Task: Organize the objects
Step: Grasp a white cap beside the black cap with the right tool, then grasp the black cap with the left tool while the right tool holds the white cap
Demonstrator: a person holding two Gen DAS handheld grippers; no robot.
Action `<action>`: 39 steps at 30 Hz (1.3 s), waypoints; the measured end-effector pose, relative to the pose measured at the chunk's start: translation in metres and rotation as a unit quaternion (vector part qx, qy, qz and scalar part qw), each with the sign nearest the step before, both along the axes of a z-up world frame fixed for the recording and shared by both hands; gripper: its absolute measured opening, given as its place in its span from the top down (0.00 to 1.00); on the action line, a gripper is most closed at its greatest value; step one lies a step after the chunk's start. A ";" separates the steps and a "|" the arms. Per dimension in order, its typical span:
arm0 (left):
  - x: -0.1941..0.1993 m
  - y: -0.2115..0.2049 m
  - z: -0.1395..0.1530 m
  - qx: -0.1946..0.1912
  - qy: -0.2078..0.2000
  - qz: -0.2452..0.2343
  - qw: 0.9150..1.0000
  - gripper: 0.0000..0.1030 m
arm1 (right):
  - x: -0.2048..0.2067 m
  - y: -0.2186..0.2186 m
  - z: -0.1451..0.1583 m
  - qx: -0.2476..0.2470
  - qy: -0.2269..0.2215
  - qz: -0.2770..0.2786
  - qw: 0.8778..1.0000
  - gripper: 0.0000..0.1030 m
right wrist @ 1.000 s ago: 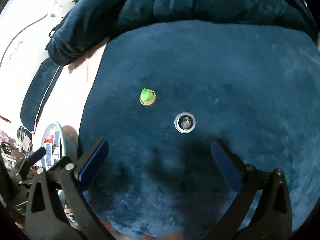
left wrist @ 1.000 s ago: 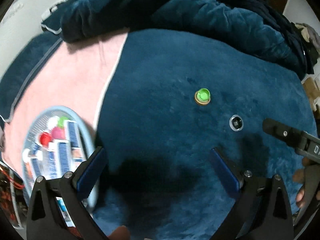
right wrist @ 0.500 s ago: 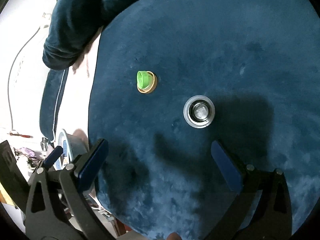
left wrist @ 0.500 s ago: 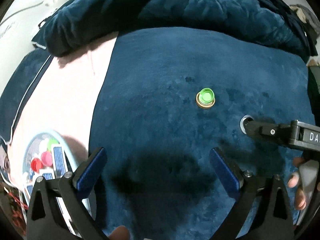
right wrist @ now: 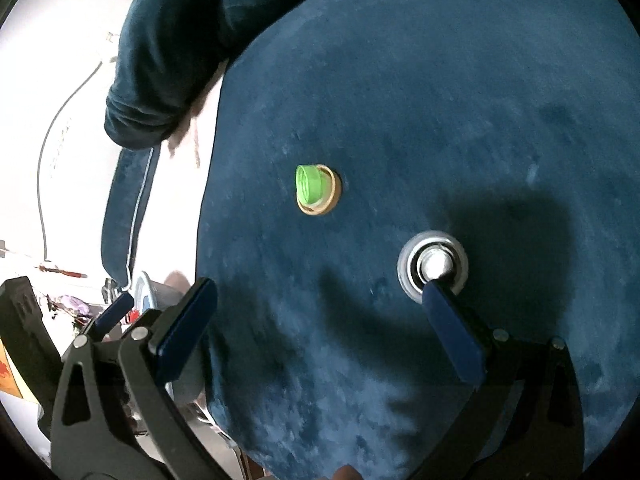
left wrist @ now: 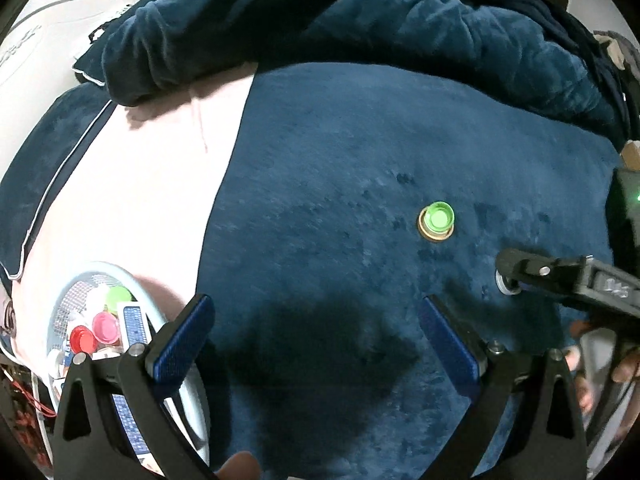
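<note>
The right gripper, jaws spread, has one pad at the rim of the small silver ring-shaped cap, probably lining up a grasp; the left gripper hovers released beside the light-blue basket

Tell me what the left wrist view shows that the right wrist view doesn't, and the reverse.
Only the left wrist view shows inside the basket: red, pink and green caps, with the open left tongs in front. Only the right wrist view shows the silver cap's metal centre, with one finger of the open right tongs overlapping its rim. Both show the green cap stacked on a tan one, and the blue blanket.
</note>
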State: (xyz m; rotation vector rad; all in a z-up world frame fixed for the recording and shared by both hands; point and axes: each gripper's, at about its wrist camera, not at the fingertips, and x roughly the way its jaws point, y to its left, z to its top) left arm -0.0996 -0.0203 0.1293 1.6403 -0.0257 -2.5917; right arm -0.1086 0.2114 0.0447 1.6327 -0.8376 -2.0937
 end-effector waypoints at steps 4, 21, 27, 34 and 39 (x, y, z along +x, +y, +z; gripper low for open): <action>0.000 -0.003 0.000 -0.007 -0.003 0.000 1.000 0.01 | 0.012 -0.001 -0.031 0.017 -0.062 0.017 0.998 0.00; -0.001 0.003 -0.006 -0.023 -0.017 -0.007 1.000 0.01 | 0.038 0.004 0.008 0.203 -0.048 0.046 0.977 0.01; -0.001 0.006 -0.014 -0.020 -0.030 -0.006 0.999 0.01 | 0.030 -0.017 -0.009 0.246 -0.065 0.086 0.963 0.42; 0.001 0.032 -0.028 0.002 -0.048 -0.029 0.998 0.01 | 0.036 0.017 0.031 0.181 -0.033 0.027 0.983 0.61; -0.004 0.078 -0.044 0.033 -0.064 -0.076 0.994 0.01 | 0.050 0.055 0.047 0.159 -0.041 -0.040 0.986 0.60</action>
